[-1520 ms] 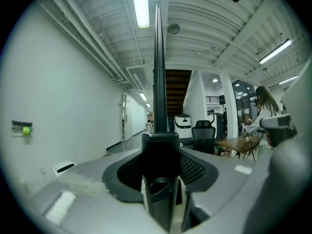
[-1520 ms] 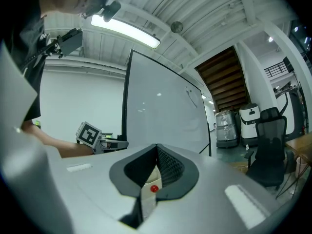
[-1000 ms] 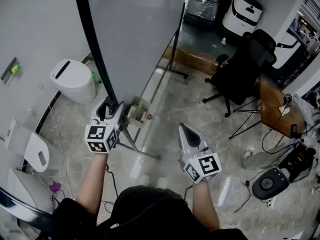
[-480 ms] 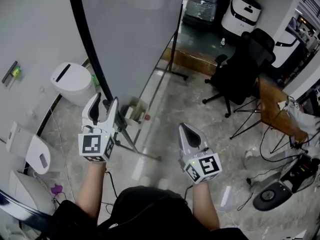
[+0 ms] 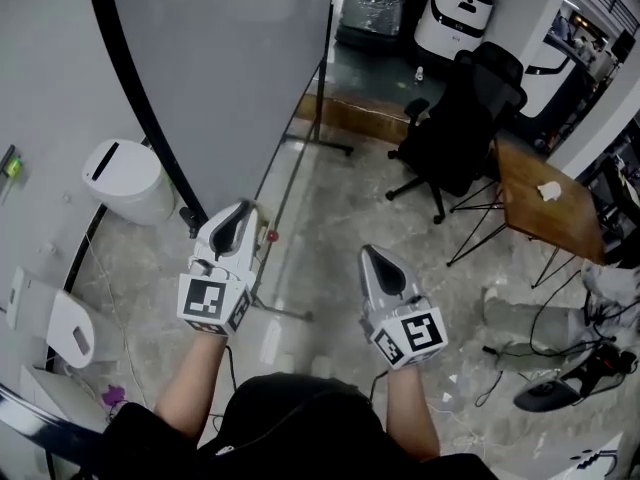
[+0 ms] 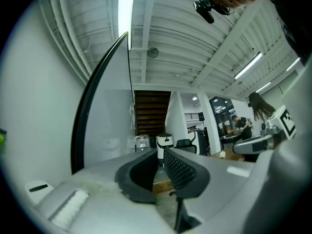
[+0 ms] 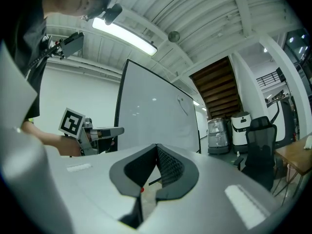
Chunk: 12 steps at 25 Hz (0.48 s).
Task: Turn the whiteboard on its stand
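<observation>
The whiteboard (image 5: pixel 240 68) is a tall grey panel with a black frame edge (image 5: pixel 140 98), standing on a thin metal stand (image 5: pixel 288 168). My left gripper (image 5: pixel 236 220) hangs just right of the frame's lower end, clear of it. Its jaws are closing, nearly together, with nothing between them. In the left gripper view the board (image 6: pixel 108 126) rises ahead of the left gripper (image 6: pixel 161 153). My right gripper (image 5: pixel 381 264) is shut and empty, further right over the floor. The right gripper view shows the right gripper (image 7: pixel 156 148) facing the board (image 7: pixel 156 113) and the left gripper (image 7: pixel 103 130).
A white bin (image 5: pixel 125 180) stands left of the board. A black office chair (image 5: pixel 455 128), a wooden table (image 5: pixel 545 203) and a white machine (image 5: pixel 455 13) are to the right. Cables and a round device (image 5: pixel 545 393) lie on the floor at lower right.
My left gripper, which stood with wide jaws at the board's black frame edge, has come off it, moved slightly right and closed its jaws. The right gripper has stayed in place.
</observation>
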Each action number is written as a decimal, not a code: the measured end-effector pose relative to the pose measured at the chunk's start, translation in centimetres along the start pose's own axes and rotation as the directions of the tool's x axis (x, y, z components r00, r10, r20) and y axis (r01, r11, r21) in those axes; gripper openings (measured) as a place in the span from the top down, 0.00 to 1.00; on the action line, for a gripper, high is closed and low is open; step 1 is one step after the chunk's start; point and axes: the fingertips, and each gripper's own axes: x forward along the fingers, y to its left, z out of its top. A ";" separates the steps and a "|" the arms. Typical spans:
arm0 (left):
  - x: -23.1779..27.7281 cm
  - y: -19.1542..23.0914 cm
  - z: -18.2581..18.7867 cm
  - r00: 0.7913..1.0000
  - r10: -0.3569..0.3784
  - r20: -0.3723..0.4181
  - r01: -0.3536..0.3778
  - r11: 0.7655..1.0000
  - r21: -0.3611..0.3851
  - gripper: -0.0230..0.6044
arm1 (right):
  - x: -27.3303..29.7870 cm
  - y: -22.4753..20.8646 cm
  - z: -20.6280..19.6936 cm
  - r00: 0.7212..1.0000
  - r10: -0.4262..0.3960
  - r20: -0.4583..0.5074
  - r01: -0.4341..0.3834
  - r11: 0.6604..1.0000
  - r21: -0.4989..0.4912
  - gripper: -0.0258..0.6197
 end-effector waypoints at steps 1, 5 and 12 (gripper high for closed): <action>0.4 -0.8 -0.4 1.000 -0.016 -0.005 0.016 1.000 -0.016 0.90 | -0.3 -0.2 0.0 1.000 -0.006 -0.001 0.006 1.000 -0.002 0.95; 1.8 -3.8 -2.2 0.996 -0.088 -0.032 0.086 0.994 -0.062 0.94 | -1.2 -0.8 -0.3 0.999 -0.032 -0.015 0.032 0.999 -0.009 0.95; 3.0 -7.9 -4.1 0.979 -0.188 -0.079 0.178 0.977 -0.114 0.96 | -2.5 -1.7 -0.7 0.997 -0.072 -0.033 0.072 0.997 -0.002 0.95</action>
